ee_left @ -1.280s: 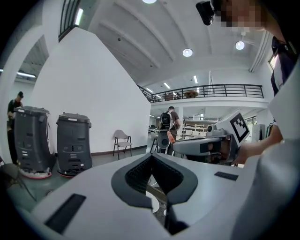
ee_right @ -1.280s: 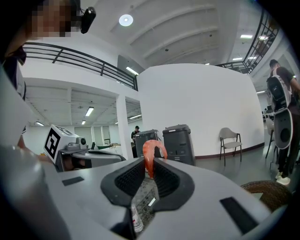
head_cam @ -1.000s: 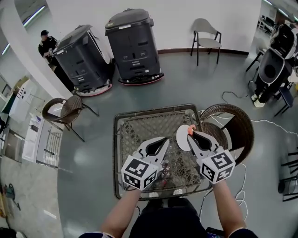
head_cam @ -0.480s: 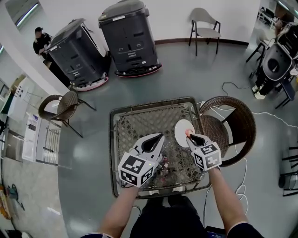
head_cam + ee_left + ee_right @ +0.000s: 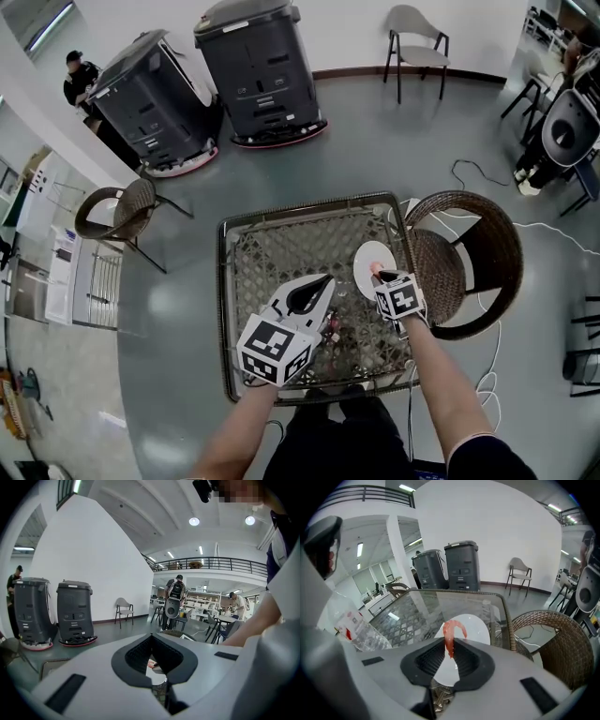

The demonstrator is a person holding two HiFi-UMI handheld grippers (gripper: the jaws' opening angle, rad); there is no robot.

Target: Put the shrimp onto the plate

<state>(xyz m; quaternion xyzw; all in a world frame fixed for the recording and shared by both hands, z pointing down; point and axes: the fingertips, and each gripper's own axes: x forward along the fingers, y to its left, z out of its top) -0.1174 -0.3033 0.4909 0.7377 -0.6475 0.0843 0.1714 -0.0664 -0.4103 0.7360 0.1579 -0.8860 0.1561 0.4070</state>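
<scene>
The right gripper [image 5: 380, 275] pinches a pink shrimp [image 5: 450, 637] just above a white plate [image 5: 476, 625] on the right of a glass table [image 5: 281, 246]. The left gripper [image 5: 325, 279] hovers to its left, jaws closed and empty.

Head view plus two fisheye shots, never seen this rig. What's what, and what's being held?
There is no robot here: a person holds a two-jaw gripper in each hand. The head view comes from a camera on the person's head, looking steeply down. Each gripper view comes from a camera riding on that gripper, looking along its jaws. Below is a glass-topped wicker table with a white plate and a crumpled clear bag on it. The right gripper is shut on a pink shrimp, held at the plate. The left gripper is shut with nothing in it.
</scene>
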